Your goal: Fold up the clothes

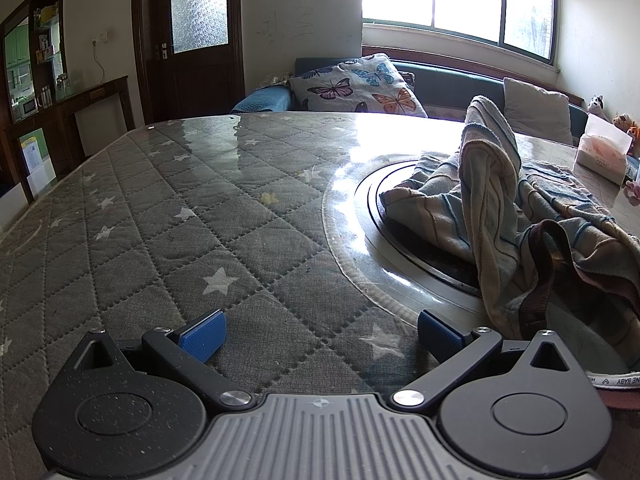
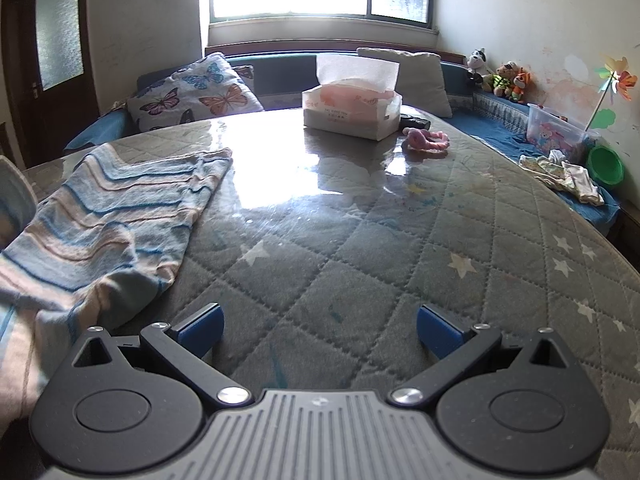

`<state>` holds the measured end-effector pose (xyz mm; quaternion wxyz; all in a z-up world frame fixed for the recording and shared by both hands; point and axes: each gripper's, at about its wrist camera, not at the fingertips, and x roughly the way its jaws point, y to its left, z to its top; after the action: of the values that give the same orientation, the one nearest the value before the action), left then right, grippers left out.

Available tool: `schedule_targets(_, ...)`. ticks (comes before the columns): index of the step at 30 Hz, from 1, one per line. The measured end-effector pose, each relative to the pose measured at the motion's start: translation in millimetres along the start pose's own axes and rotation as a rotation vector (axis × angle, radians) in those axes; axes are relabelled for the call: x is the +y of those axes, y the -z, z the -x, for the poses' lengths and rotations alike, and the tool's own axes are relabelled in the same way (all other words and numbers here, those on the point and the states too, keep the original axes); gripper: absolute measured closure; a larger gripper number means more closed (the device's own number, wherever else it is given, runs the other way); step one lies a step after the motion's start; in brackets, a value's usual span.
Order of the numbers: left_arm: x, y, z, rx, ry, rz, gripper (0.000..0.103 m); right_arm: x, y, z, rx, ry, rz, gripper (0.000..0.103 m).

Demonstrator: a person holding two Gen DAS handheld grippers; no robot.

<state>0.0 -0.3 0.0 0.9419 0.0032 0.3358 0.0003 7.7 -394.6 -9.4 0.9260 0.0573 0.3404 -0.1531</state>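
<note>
Lying crumpled on table point(image 1: 224, 208): striped garment point(image 1: 500, 200), soft, light, floppy; best pinched at hem corners. Left gripper point(image 1: 320, 334), right gripper point(image 2: 319, 330) wide, empty.

left claw point(image 1: 318, 334) | right claw point(image 2: 319, 330) | black links, blue ribbed pads (silver screws), grey ridged body

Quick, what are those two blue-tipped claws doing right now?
Left gripper: open, holding nothing.
Right gripper: open, holding nothing; striped blue-and-beige garment lies beside it.

Left tongs point(image 1: 318, 334) and right tongs point(image 2: 318, 330), both spread wide, empty.
</note>
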Motion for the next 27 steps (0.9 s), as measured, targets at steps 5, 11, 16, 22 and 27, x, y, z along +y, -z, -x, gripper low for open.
schedule_targets(5,-7,1,2,0.004,-0.014,-0.001,0.0,2,5,1,0.001,0.008,-0.001,0.0)
schedule_targets(11,-15,11,16,0.013,-0.023,0.01,0.0,14,19,27,-0.005,-0.013,0.017,0.0)
schedule_targets(16,-29,17,26,0.02,-0.043,-0.008,0.0,26,29,36,-0.018,-0.042,0.049,0.0)
schedule_targets(22,-38,21,41,0.01,-0.034,-0.012,0.0,32,43,59,-0.056,-0.106,0.091,0.0)
schedule_targets(27,-46,25,52,0.003,-0.021,-0.028,0.0,34,50,79,-0.081,-0.157,0.129,0.0)
